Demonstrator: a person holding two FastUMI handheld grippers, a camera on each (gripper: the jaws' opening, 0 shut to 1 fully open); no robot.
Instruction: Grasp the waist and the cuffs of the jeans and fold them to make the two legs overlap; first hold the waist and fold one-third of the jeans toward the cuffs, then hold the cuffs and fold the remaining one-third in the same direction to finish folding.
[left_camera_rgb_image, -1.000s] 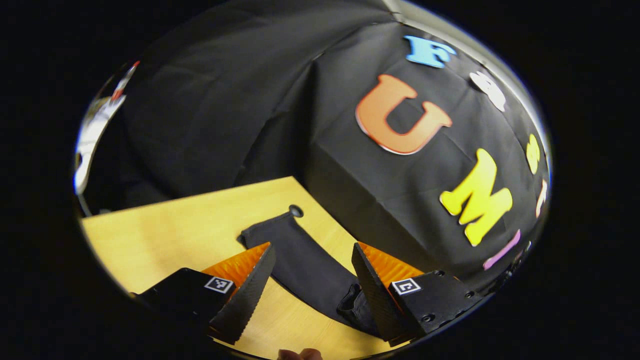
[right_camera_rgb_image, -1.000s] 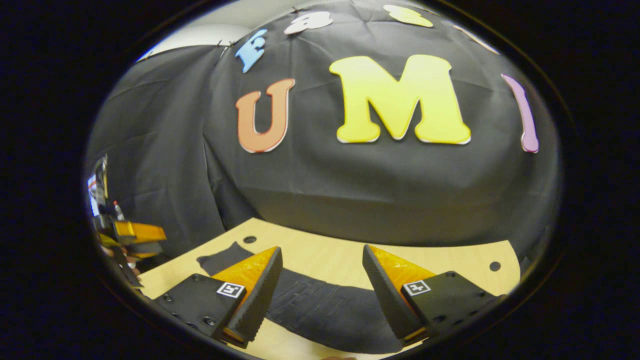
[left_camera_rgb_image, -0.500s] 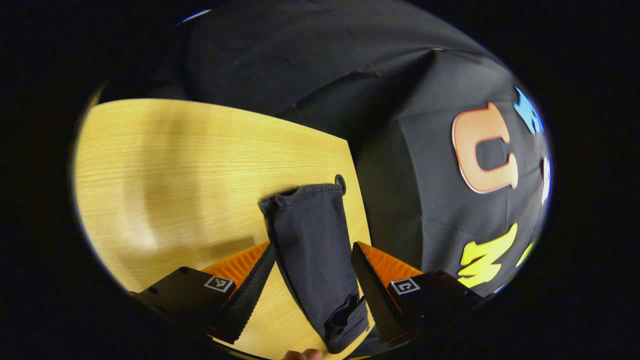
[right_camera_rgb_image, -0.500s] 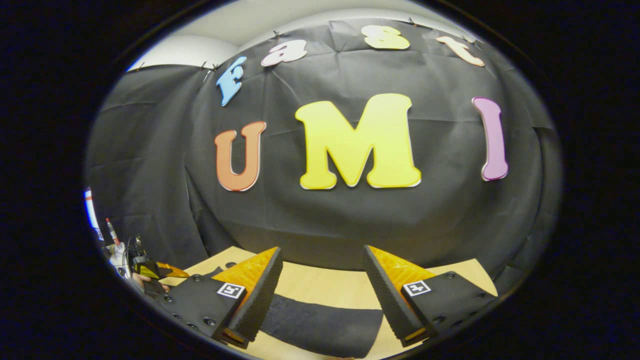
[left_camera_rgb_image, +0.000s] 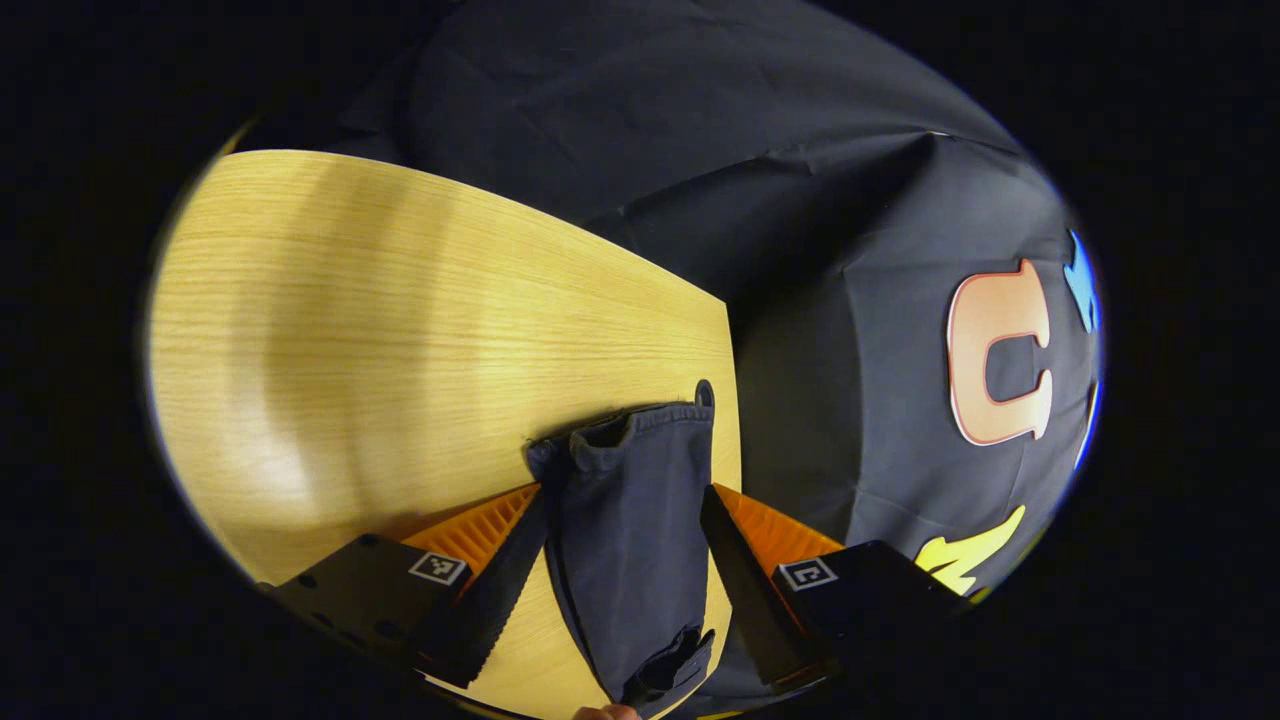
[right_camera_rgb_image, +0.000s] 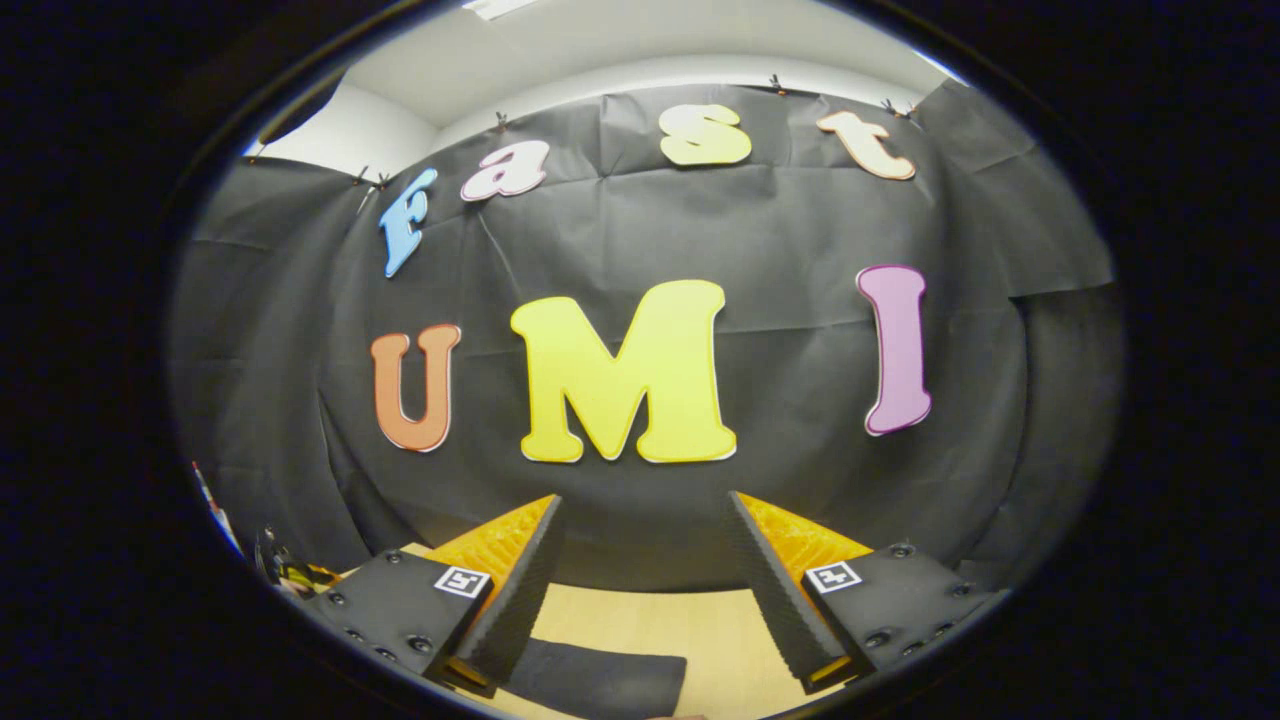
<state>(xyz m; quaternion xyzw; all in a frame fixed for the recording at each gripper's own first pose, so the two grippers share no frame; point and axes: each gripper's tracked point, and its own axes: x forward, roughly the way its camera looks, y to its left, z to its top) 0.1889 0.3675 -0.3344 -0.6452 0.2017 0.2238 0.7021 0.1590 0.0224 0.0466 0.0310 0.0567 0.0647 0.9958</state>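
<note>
- Nearest in the left gripper view: left gripper (left_camera_rgb_image: 622, 555), black body with orange ribbed fingers, spread wide, one finger on either side of the dark denim jeans (left_camera_rgb_image: 630, 520), pads apparently clear of the cloth, nothing pinched.
- A sliver of a fingertip (left_camera_rgb_image: 605, 712) at the very bottom edge, just below the garment.
- Jeans lying as one narrow dark strip on the pale wooden tabletop (left_camera_rgb_image: 400, 320), running away from the gripper toward the far edge.
- Near end bunched and rumpled between the fingers; too crumpled to call it waist or fold.
- Far end showing an open hem, looking like a cuff (left_camera_rgb_image: 620, 432), a second layer peeking beside it, so the legs appear already laid one over the other.
- Cuff end resting right at the small dark round hole in the tabletop (left_camera_rgb_image: 704, 392), by the far edge.
- Over in the right gripper view: right gripper (right_camera_rgb_image: 645, 580), same black and orange build, parted wide and empty, lifted and aimed at the booth wall.
- Beneath it, a flat dark patch of jeans (right_camera_rgb_image: 600, 678) on the tabletop, untouched.
- Verdict so far: leg overlap seemingly done; no grip on either end right now.
- Left to do, by the look of it: both one-third folds, waist toward cuffs, then cuffs over; whether the first has begun, impossible to tell.
</note>
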